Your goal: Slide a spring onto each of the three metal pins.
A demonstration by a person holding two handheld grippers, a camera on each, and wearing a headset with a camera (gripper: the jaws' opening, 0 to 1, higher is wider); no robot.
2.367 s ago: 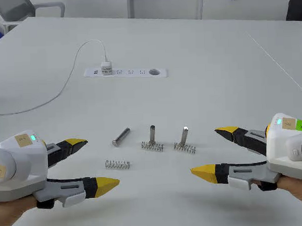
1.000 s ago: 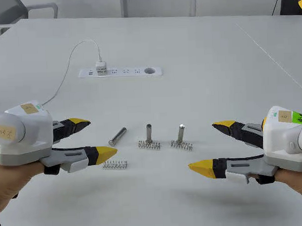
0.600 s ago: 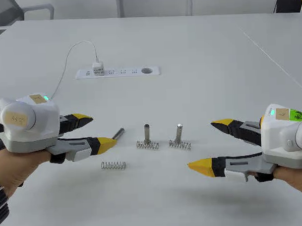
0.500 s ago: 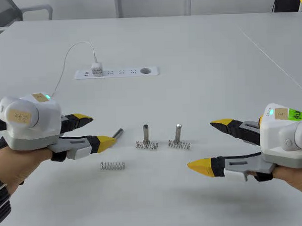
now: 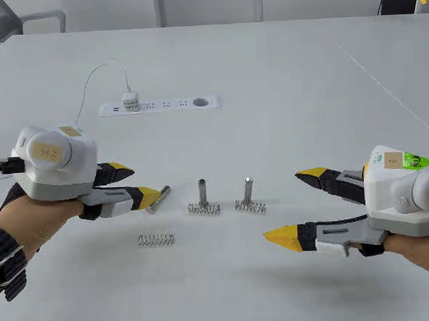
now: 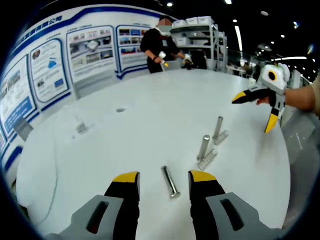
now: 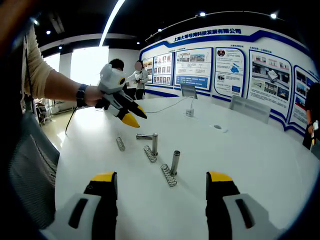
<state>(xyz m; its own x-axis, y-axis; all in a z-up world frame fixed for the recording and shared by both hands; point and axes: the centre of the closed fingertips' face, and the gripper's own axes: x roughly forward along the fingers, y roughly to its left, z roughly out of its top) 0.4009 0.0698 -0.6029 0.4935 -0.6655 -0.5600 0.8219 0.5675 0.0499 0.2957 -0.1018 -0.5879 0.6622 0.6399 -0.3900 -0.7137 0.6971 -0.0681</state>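
Three pins sit on the white counter (image 5: 282, 80): lying pin (image 5: 158, 199) at the tips of the open left tongs (image 5: 143, 183), middle pin (image 5: 202, 191) and right pin (image 5: 248, 187) upright with first spring (image 5: 203, 209) and second spring (image 5: 250, 206) lying at their feet, loose spring (image 5: 156, 240) apart, right tongs (image 5: 284, 204) open, holding nothing.

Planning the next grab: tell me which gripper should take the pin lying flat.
Left. The left gripper has its open jaws either side of the lying pin; the right gripper, also open, sits beyond the two upright pins.
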